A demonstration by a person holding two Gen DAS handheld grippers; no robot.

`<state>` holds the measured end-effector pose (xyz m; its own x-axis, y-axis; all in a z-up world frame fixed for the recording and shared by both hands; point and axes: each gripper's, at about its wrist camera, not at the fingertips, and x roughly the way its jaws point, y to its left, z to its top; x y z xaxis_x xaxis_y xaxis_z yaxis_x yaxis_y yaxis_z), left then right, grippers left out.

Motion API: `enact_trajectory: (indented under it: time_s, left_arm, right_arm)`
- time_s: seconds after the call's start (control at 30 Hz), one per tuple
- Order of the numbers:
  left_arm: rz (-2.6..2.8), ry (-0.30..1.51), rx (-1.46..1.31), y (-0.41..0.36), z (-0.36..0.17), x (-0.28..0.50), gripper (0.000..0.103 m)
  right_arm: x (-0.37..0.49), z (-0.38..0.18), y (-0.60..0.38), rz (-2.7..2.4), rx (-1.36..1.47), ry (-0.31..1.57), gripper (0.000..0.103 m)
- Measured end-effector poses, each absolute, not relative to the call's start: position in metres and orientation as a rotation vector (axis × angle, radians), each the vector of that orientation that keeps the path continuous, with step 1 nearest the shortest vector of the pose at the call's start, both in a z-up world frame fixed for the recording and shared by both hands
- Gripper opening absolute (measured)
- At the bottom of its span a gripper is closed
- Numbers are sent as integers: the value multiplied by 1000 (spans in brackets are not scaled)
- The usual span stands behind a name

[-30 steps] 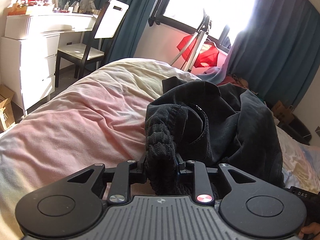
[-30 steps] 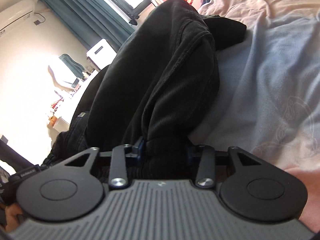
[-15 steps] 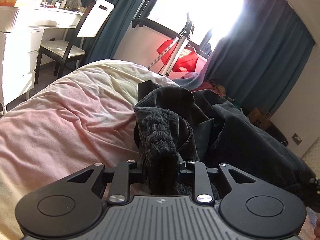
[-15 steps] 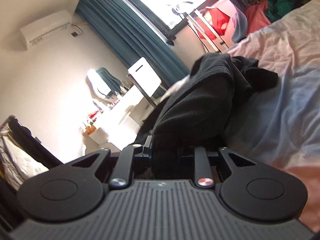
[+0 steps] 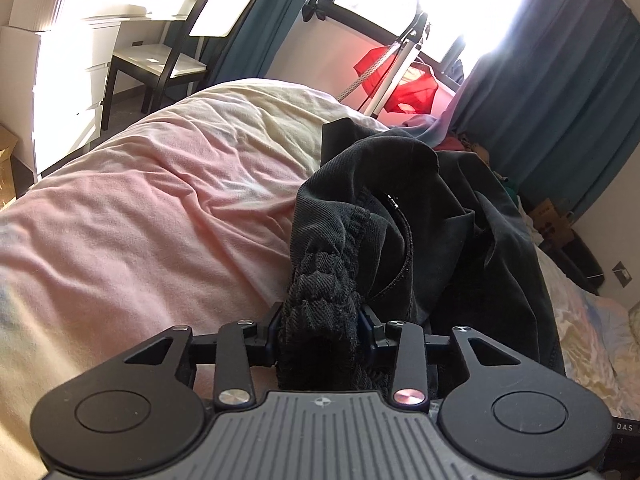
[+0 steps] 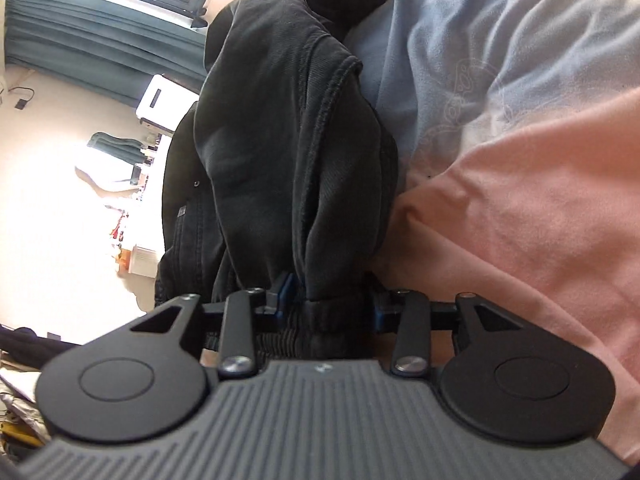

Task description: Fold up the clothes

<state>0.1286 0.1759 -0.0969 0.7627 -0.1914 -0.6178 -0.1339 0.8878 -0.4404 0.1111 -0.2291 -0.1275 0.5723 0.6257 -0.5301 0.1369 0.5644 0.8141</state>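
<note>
Fingers of both grippers are opening around black garment (image 5: 400, 208) on bed (image 5: 160, 208).

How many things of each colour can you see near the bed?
Black: 1, the black garment lying on the bed
Red: 1, the red cloth hanging by the window
White: 2, the chair and the drawers
Pink: 1, the bedspread
Total: 5
</note>
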Motion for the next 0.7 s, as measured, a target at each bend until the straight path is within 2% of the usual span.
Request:
enact_trajectory:
  time_s: [0.03,0.07,0.1,0.17,0.2,0.23,0.33,0.43,0.7]
  left_arm:
    - [-27,720,-502,176,-100,130,48]
    - [-21,730,-516,177,-103,132,50]
    - [-14,741,-526,177,-106,134,51]
    - [-3,759,-523,176,-111,137,54]
    - [-1,763,-514,175,-111,138,54]
    - [0,764,-499,173,-111,139,53]
    - [-24,737,-466,167,-106,138,29]
    - [-29,684,-428,160,-95,135,22]
    - [10,505,-493,208,-37,152,18]
  right_arm:
    - [113,-129,-227,362,958,933,56]
    - [115,-130,-224,380,964,924,60]
    - [117,-131,-221,386,942,931,62]
    - [122,-134,-213,396,898,943,61]
    - [126,-135,-210,397,866,945,58]
    - [125,-134,-208,377,851,938,48]
    - [118,-128,-209,335,867,897,27]
    - [109,-126,-212,331,926,853,26]
    - [102,-116,-177,463,1089,827,25]
